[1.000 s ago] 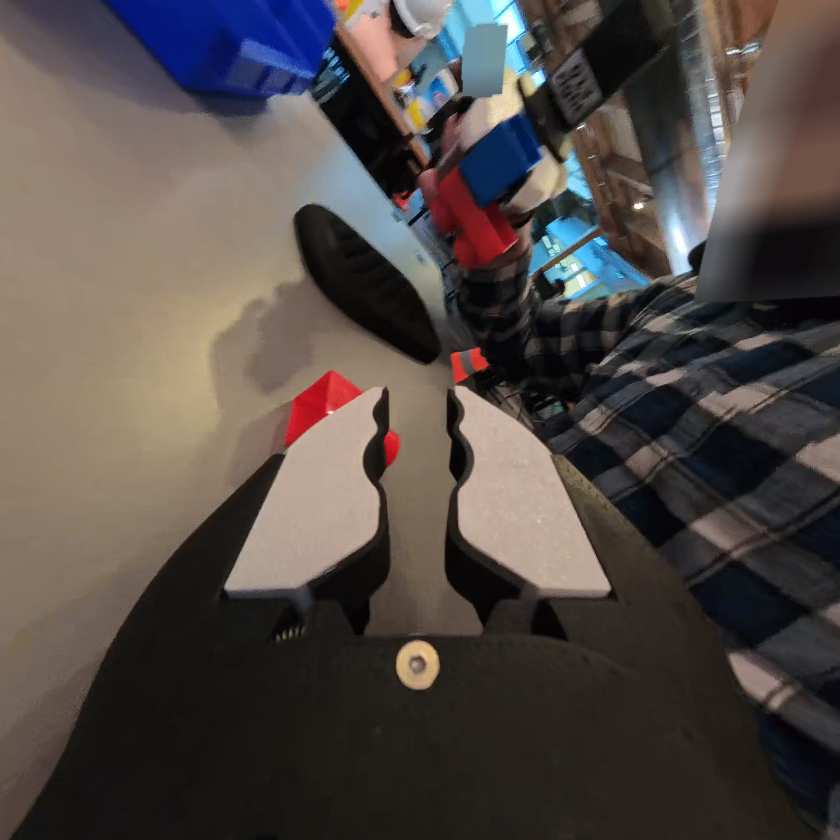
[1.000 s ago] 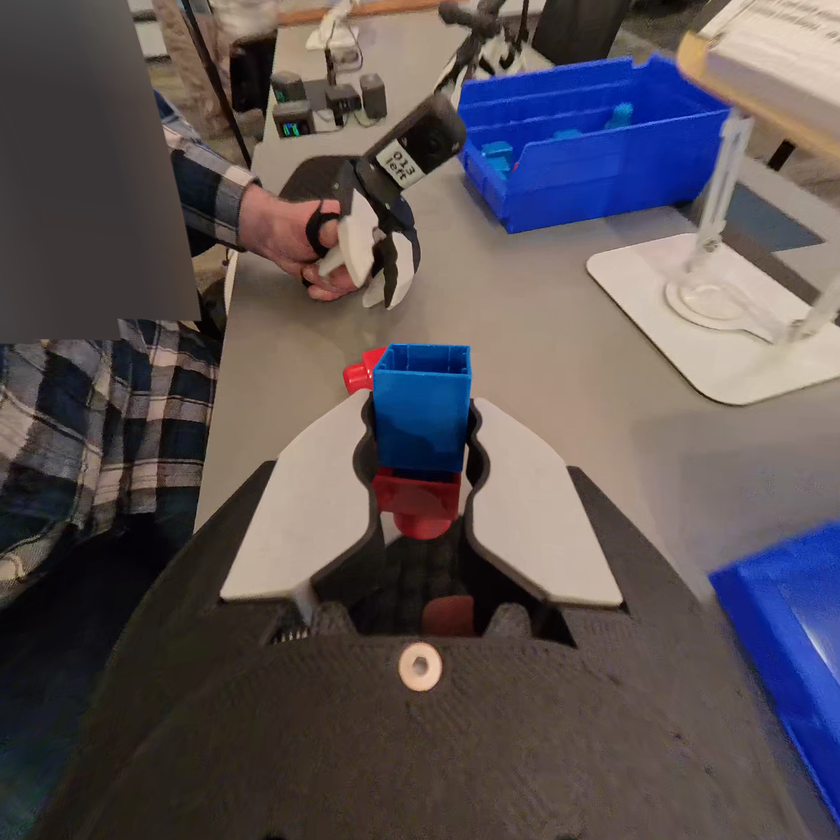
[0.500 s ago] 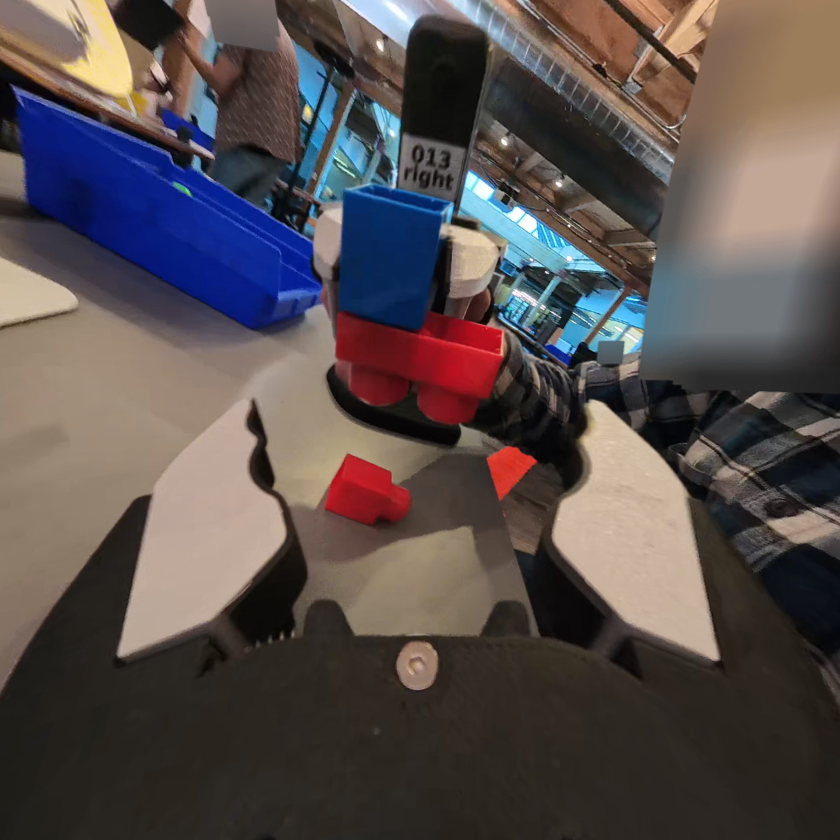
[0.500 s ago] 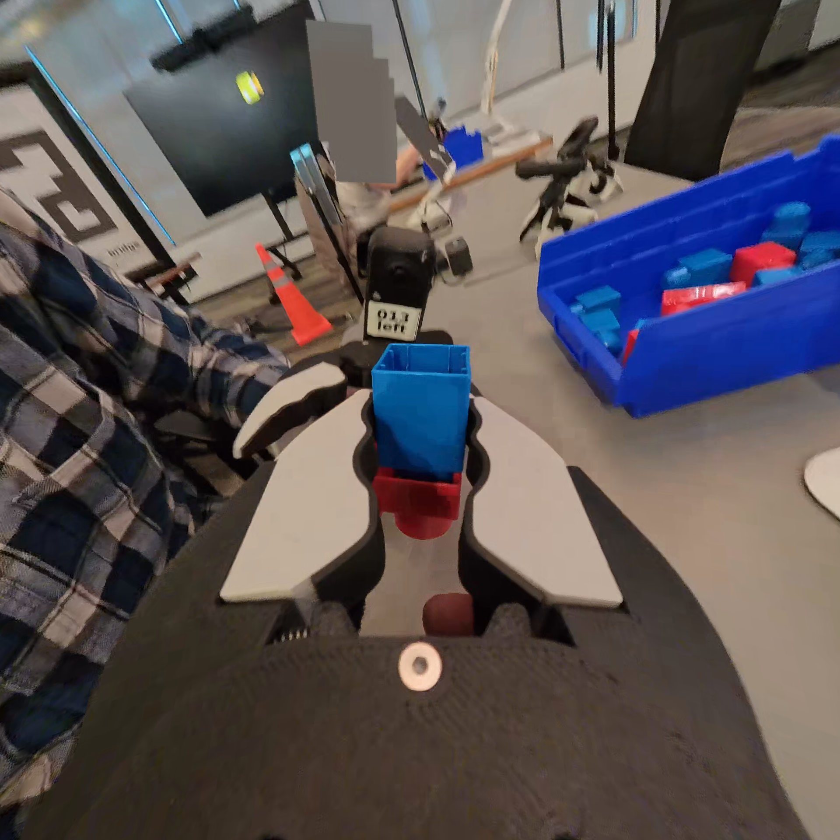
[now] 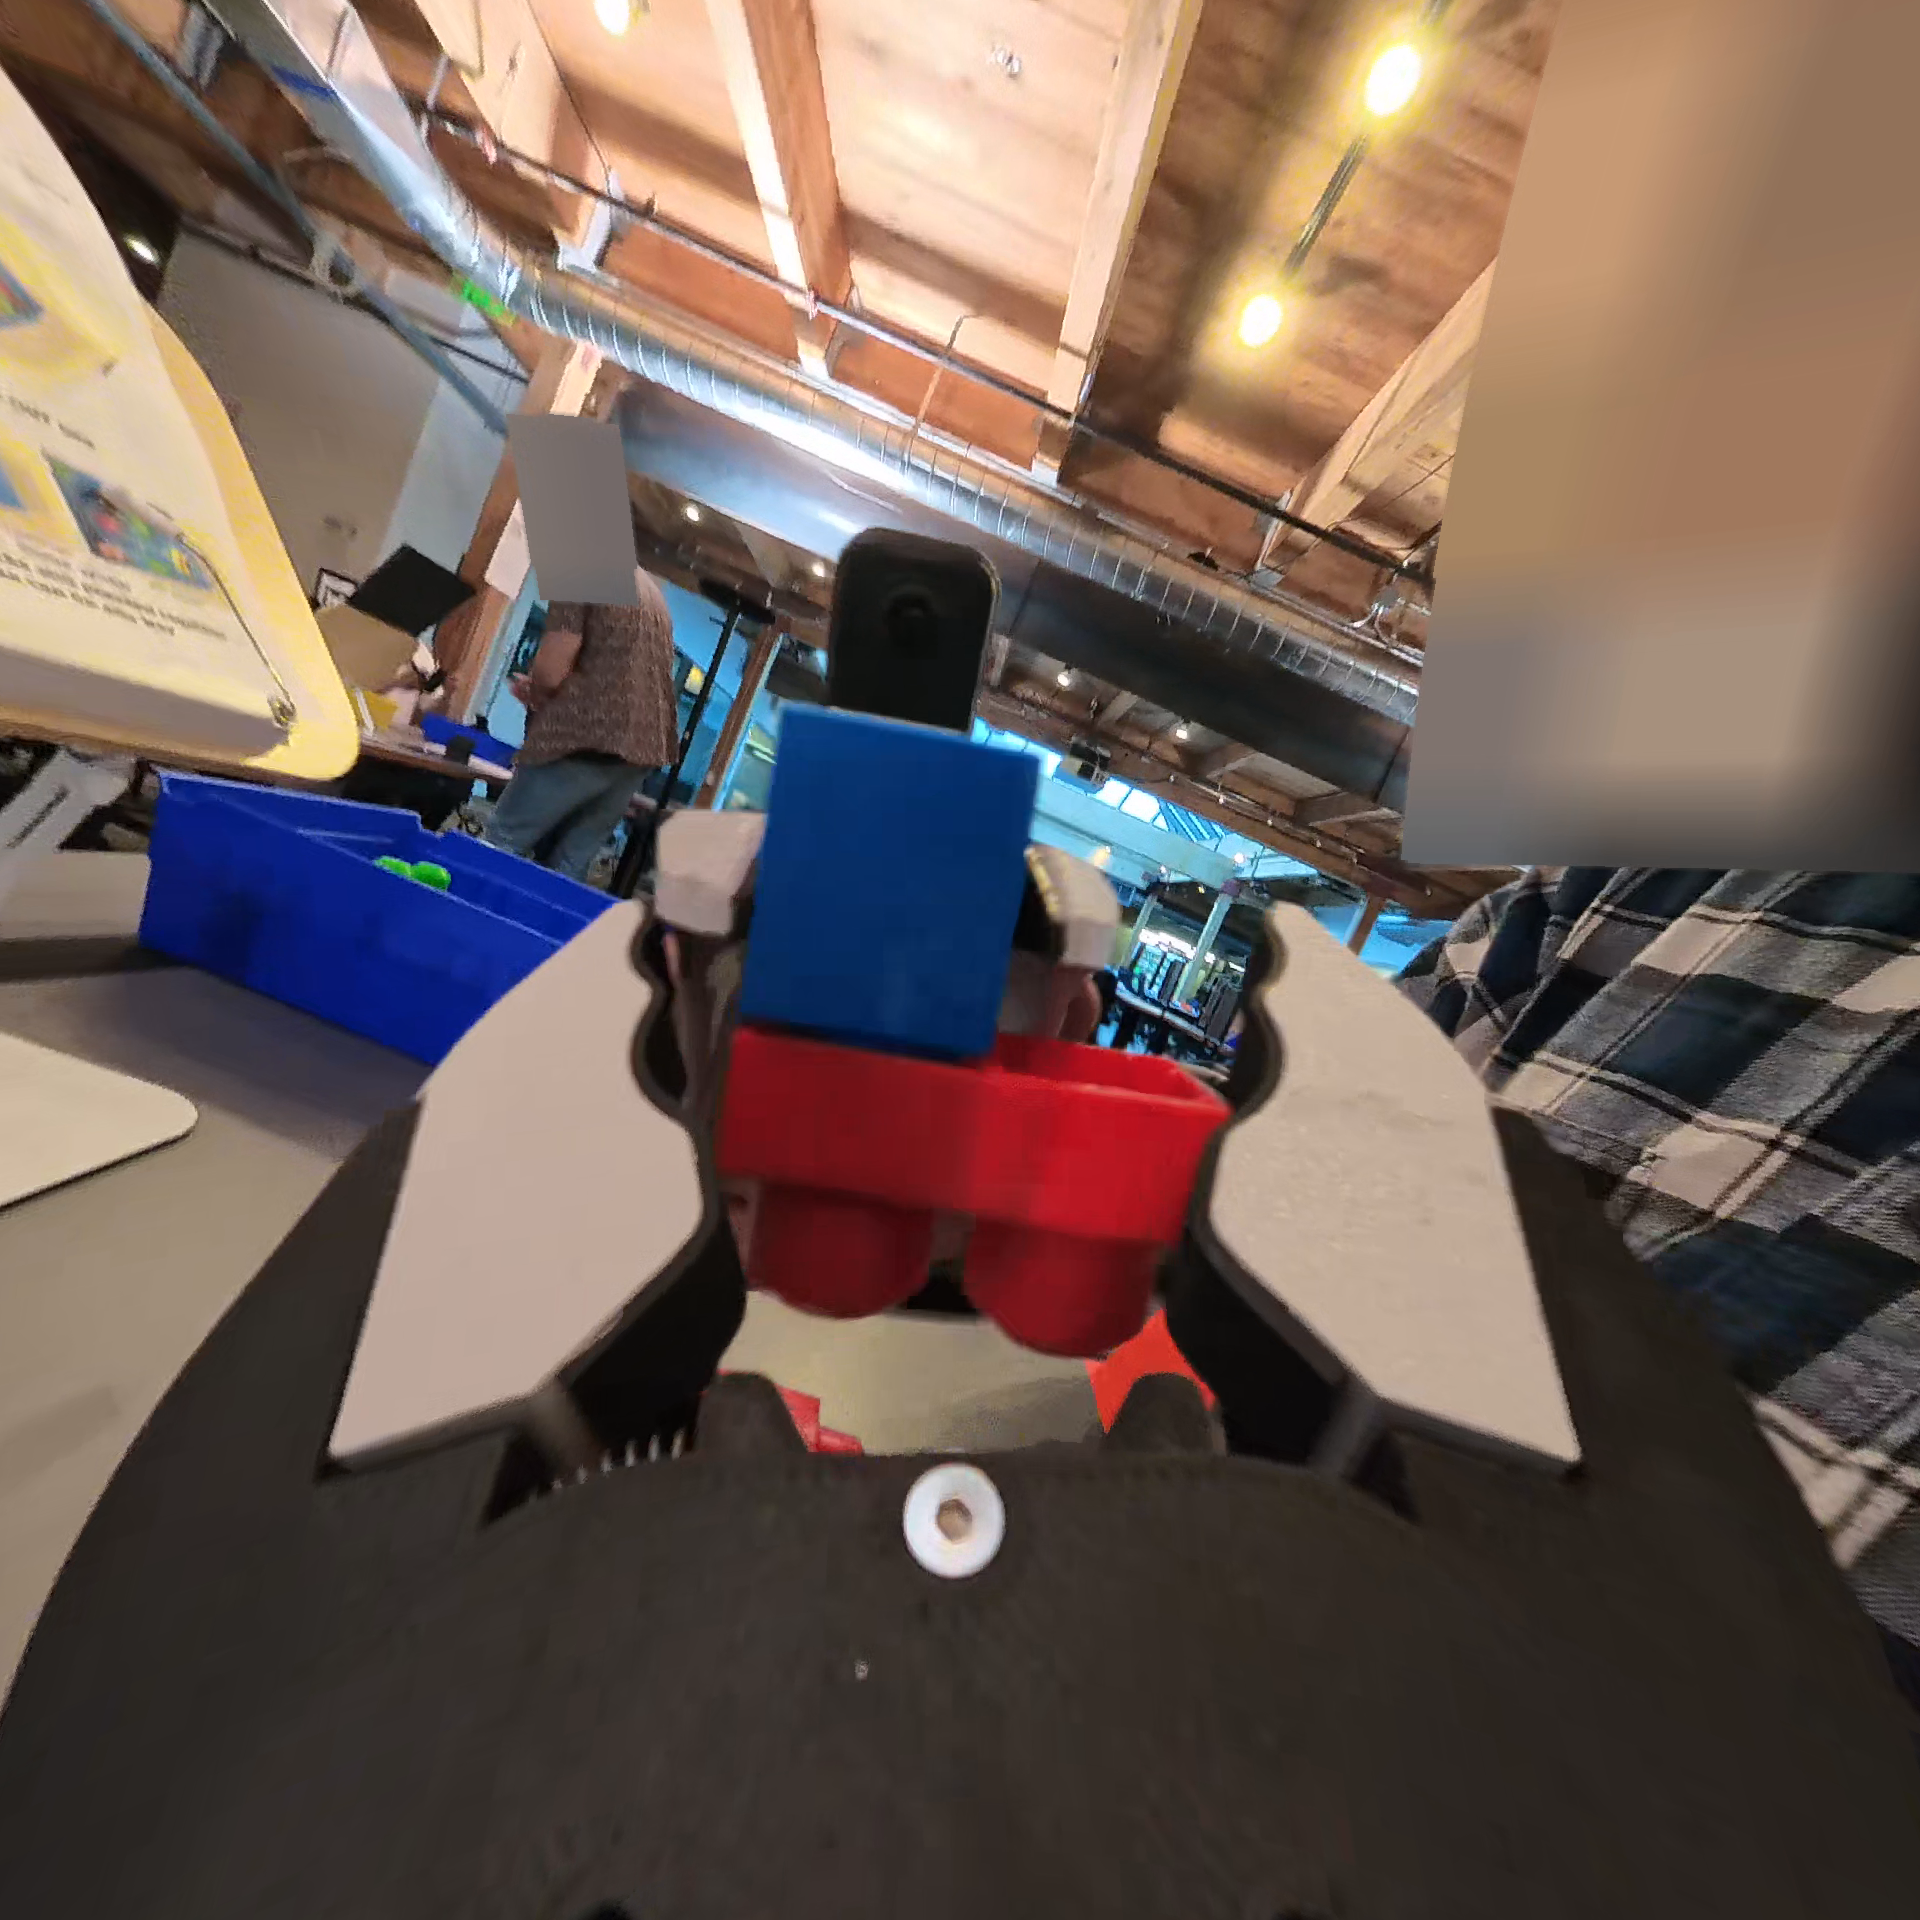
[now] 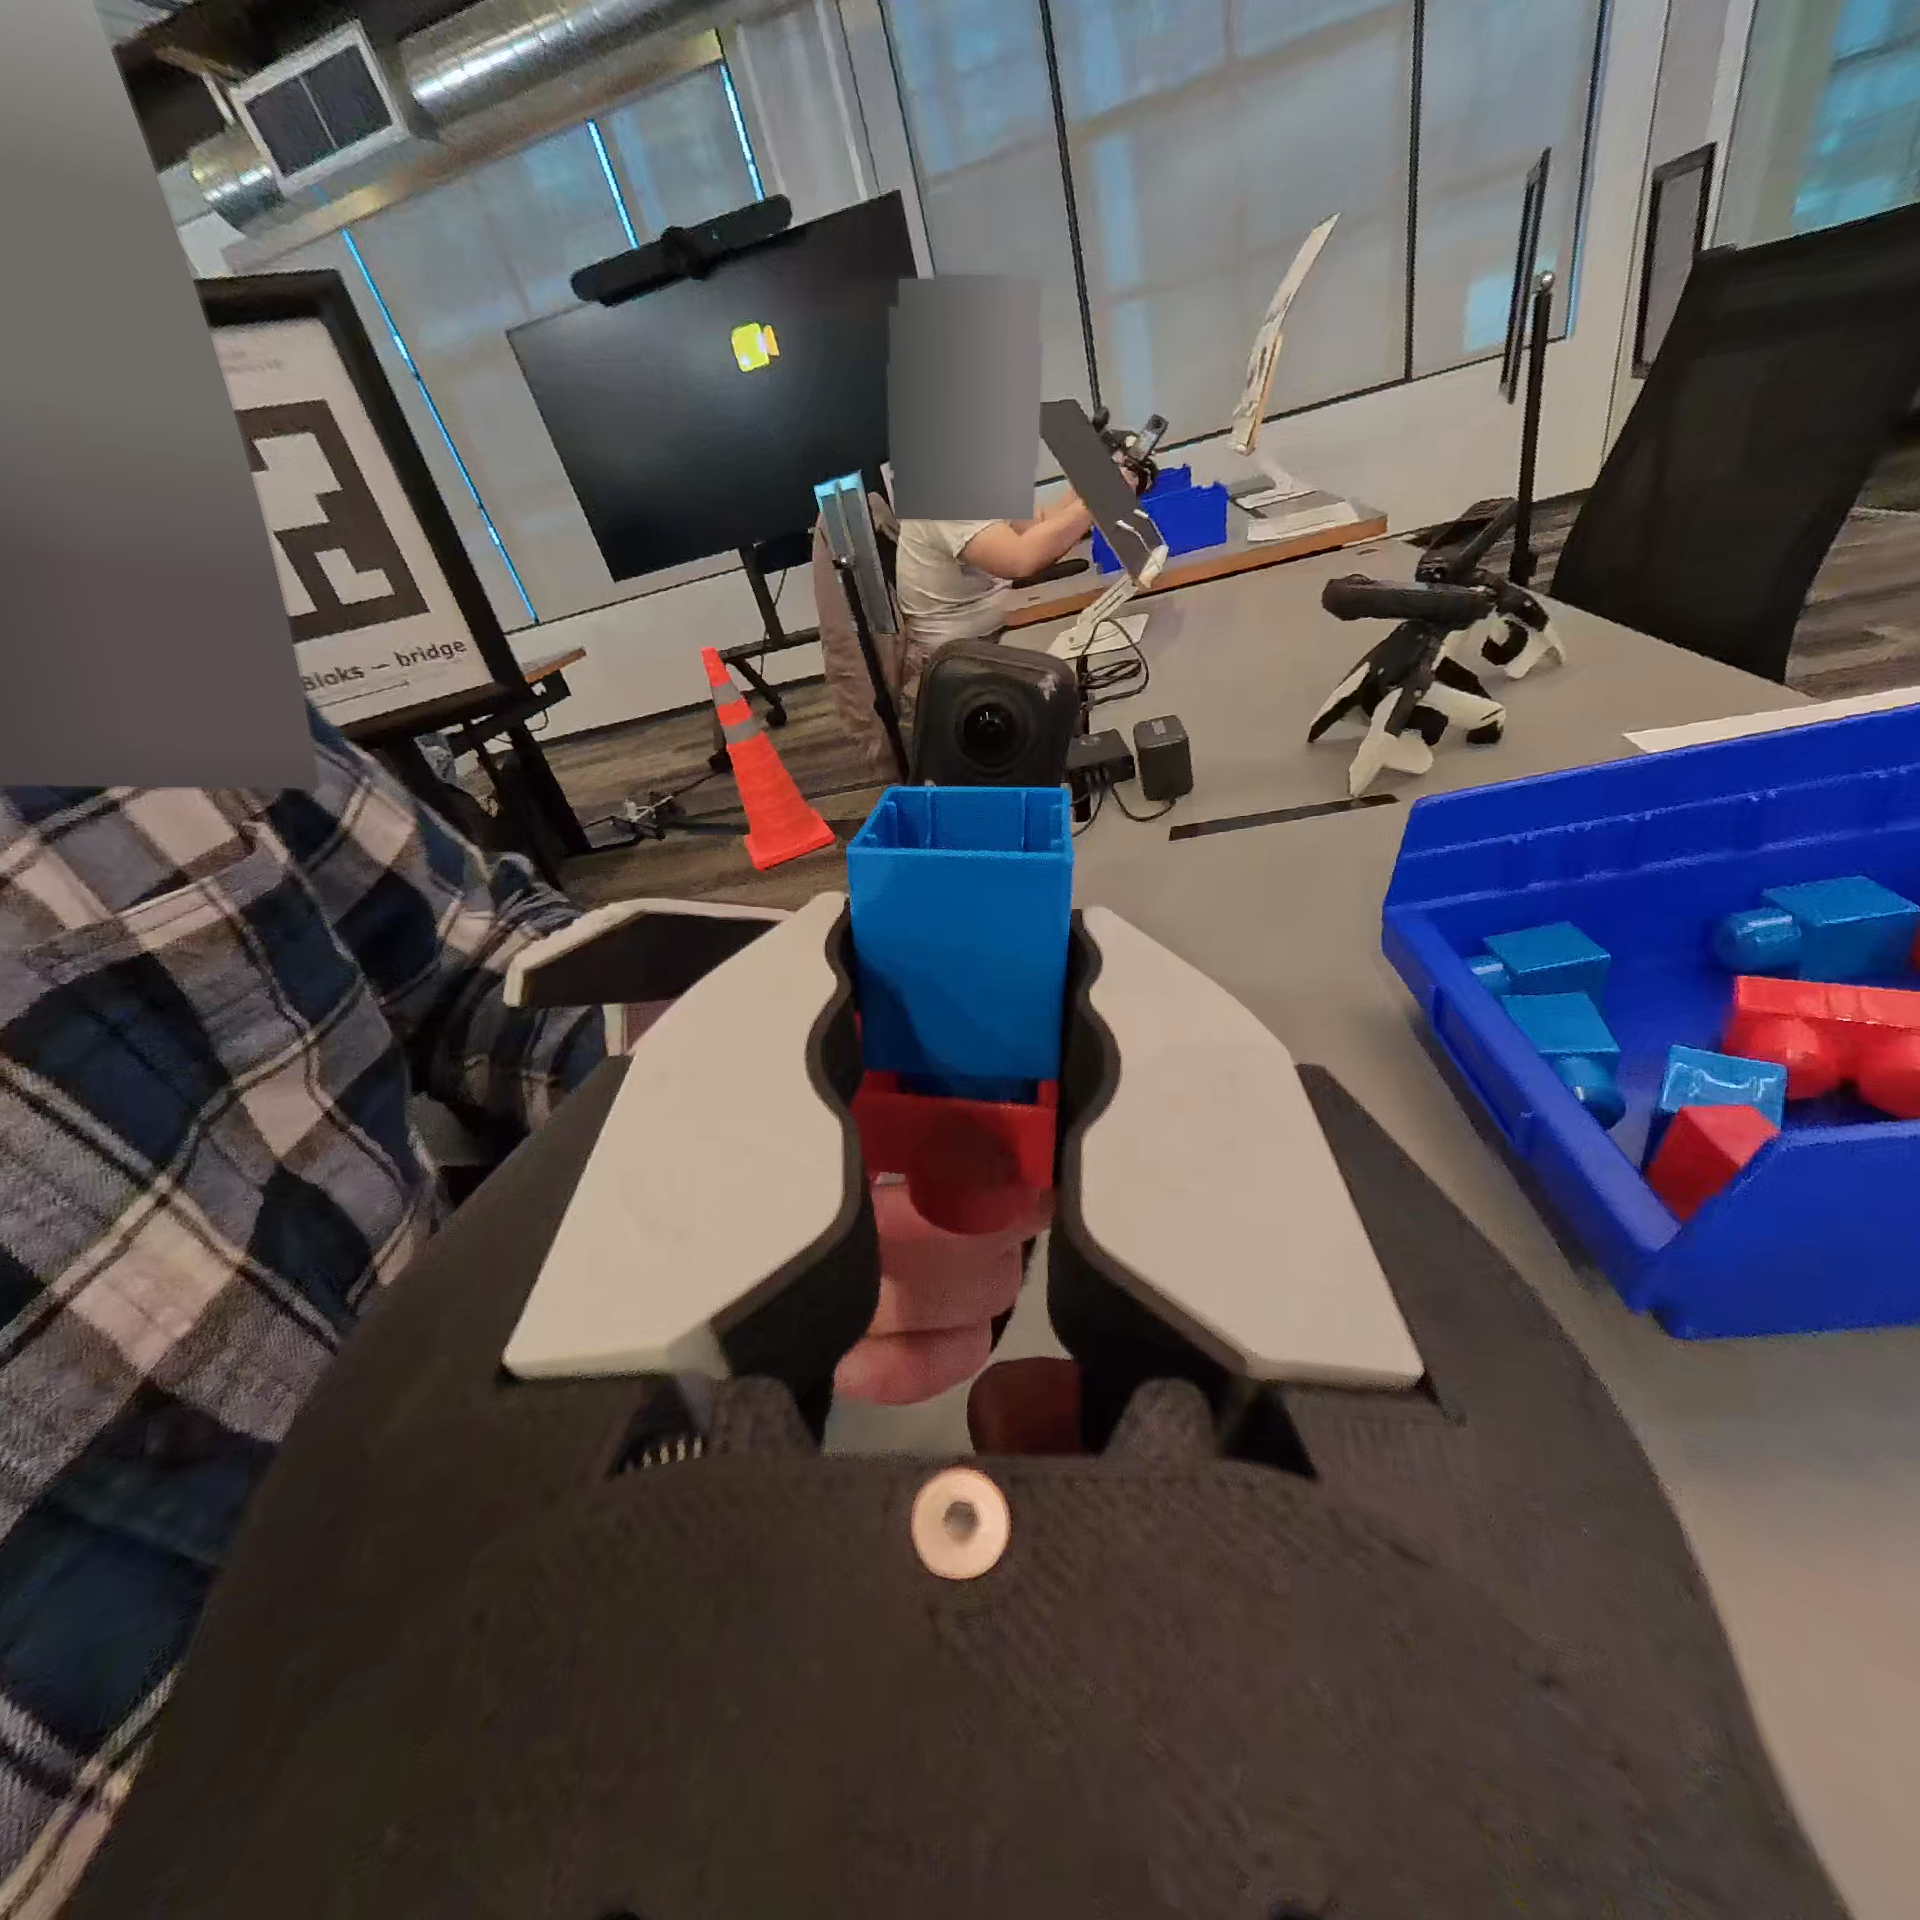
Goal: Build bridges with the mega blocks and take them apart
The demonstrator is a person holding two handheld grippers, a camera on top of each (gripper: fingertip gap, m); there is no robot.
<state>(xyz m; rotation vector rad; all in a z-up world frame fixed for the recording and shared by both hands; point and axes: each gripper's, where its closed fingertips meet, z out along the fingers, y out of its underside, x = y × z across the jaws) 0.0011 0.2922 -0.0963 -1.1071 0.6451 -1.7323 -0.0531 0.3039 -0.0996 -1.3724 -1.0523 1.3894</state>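
Blue bin (image 6: 1558, 1226) on the counter (image 6: 1299, 935) holds roughly six blue and two red blocks, right gripper (image 6: 961, 997) jaws clamp the blue block (image 6: 961, 966) atop the red block (image 5: 966, 1132), left gripper (image 5: 951, 997) jaws gape around it.

Matt plastic blue block (image 6: 958, 935), red block (image 5: 966, 1127); rough wooden ceiling beams (image 5: 1101, 197)

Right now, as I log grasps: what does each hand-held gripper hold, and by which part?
Right hand-held gripper clamps the blue block by its side walls. Left hand-held gripper holds nothing, open around the red block.
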